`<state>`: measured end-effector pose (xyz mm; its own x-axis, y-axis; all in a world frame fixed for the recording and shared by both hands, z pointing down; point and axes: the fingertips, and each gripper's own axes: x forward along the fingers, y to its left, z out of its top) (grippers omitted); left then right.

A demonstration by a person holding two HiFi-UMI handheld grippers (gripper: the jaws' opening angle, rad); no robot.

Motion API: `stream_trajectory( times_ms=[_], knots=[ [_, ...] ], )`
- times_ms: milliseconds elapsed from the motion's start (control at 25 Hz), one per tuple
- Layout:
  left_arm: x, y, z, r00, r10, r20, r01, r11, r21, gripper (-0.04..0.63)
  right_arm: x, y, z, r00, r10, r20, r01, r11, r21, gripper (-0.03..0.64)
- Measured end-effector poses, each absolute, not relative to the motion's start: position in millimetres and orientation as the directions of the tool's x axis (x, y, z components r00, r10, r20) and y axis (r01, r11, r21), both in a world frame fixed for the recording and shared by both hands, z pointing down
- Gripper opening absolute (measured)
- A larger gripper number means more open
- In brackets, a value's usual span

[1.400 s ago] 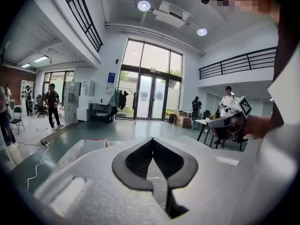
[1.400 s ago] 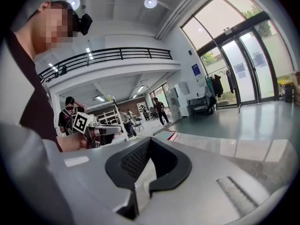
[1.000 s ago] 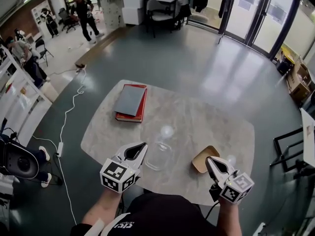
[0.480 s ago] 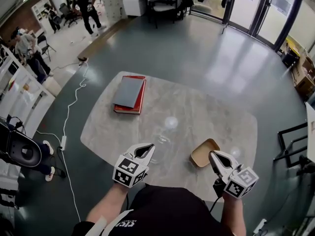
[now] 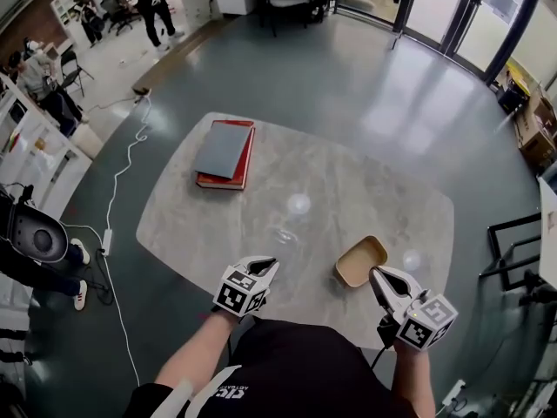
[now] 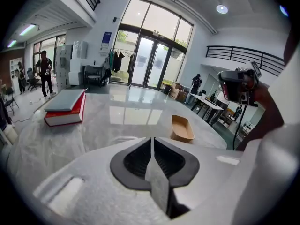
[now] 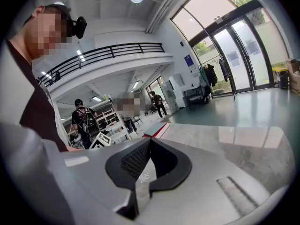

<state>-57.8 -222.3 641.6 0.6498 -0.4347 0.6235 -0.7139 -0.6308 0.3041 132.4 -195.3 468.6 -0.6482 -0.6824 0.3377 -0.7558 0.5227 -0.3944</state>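
Grippers both low at the near edge of table (image 5: 191,225), neither holding anything. Left gripper (image 5: 268,264): jaws pressed together with nothing between them, tips over the near marble, pointing toward the far side. Right gripper (image 5: 376,274): jaws likewise closed and empty, tips just beside the near right corner of tan tray (image 5: 361,261), and no contact shows from the head view. Clear glass piece (image 5: 283,233) sits just beyond the left gripper and left of the tray, apart from both. Its outline is faint against the pale marble and its shape is hard to make out; a bright lamp reflection (image 5: 298,203) lies on the tabletop just beyond it. Judgement: closed jaws can nudge but not grasp, so either gripper would need to open before closing on anything. The glass is likely slick and easy to tip, so a slow, level, centred approach looks safest, checked in the left gripper view rather than from above. The tray looks shallow, light and empty. A pinch on its near rim would probably serve better than a push, which could slide it toward the right edge. Farther off, at the table's far left, grey book (image 5: 222,149) lies flat on red book (image 5: 218,183), well apart from the rest. Beyond the table is grey floor (image 5: 348,77), with a cable (image 5: 122,194) trailing at left.
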Motion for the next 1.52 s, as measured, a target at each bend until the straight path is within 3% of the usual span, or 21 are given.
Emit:
stream_trajectory(
  times_ms=[440,760,1520],
  knots=[
    [-50.7,-218.2,718.1,0.662,-0.337,0.670,-0.724,-0.518,0.455,0.091,144.6,-188.5,469.1,-0.610,-0.701,0.371,-0.788,0.482,-0.384,0.003],
    [-29.7,-219.3,746.6,0.645,-0.267,0.716,-0.678,-0.632,0.375,0.150,148.1,-192.4,471.3,-0.597,-0.711,0.371,-0.794,0.459,-0.398,0.003],
    [-22.4,-207.7,785.7,0.541,-0.248,0.804,-0.674,-0.699,0.238,0.150,145.9,-201.8,482.9,-0.611,-0.685,0.396,-0.784,0.454,-0.424,0.003]
  ],
)
